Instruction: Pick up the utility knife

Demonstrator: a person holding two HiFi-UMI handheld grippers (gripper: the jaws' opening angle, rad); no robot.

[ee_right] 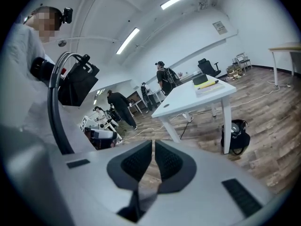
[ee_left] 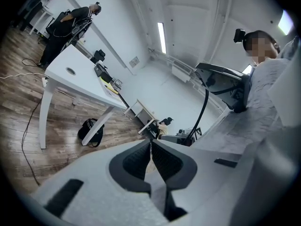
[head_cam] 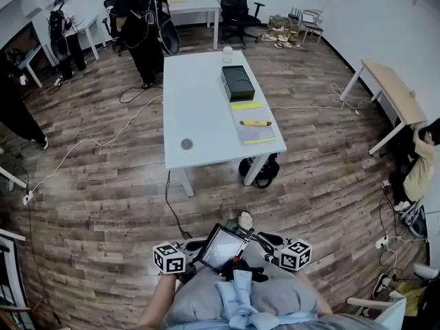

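The utility knife [head_cam: 256,123], yellow and black, lies on the right side of the white table [head_cam: 199,108], between a yellow-green sheet [head_cam: 246,105] and a pad [head_cam: 256,136]. Both grippers are held low against the person's body, well short of the table; their marker cubes [head_cam: 169,258] [head_cam: 295,255] show at the bottom of the head view. My left gripper [ee_left: 151,144] is shut with nothing between its fingers. The right gripper [ee_right: 154,144] is also shut and empty. The table [ee_right: 197,95] stands off to the right in the right gripper view.
A black box [head_cam: 237,82] and a white cup [head_cam: 227,53] sit on the table's far half. A black bag [head_cam: 260,170] lies under its near right leg. Cables [head_cam: 89,143] cross the wooden floor. People [head_cam: 141,19] stand at the far left; a person [head_cam: 421,163] crouches by a wooden desk [head_cam: 388,88].
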